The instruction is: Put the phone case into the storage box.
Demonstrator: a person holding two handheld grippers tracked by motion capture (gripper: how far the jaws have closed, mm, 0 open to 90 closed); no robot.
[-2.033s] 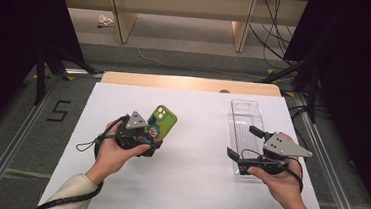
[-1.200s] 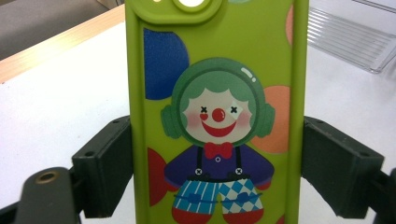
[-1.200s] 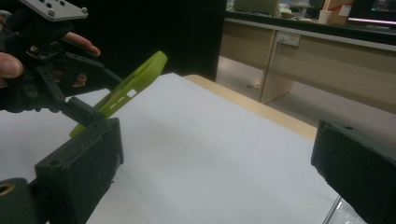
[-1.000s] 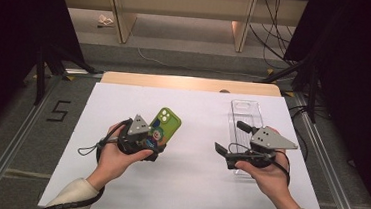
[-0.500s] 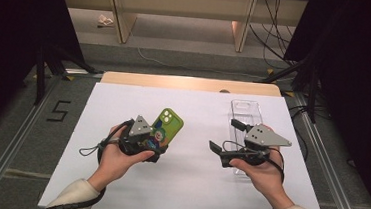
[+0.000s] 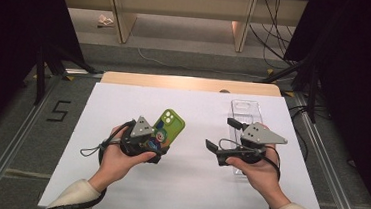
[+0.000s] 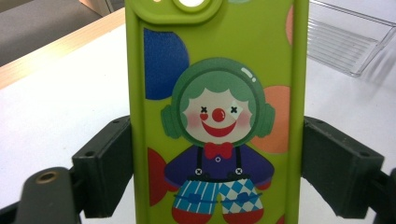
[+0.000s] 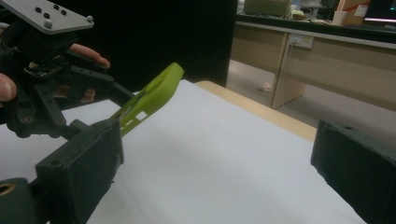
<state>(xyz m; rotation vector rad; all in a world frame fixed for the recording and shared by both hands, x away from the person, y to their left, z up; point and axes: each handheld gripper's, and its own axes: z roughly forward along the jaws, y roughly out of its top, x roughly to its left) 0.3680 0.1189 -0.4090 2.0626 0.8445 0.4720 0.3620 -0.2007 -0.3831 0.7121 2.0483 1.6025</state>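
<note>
Two black pads of the left hand-held gripper (image 7: 205, 177) clamp the green phone case (image 7: 217, 107) by its long edges, tilted up off the tabletop (image 6: 187, 182). Probably light, flexible, grippy. The right hand-held gripper (image 8: 210, 182), right of the case, gapes empty.

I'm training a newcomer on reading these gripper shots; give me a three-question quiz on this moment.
1. True or false: the left gripper is clamped on the green phone case.
2. What stands between the right gripper's jaws? A) the clear tray B) nothing C) the phone case
3. Name the see-through thing lying on the white table beside the right hand.

Key: 1 true; 2 B; 3 a clear plastic tray.
</note>
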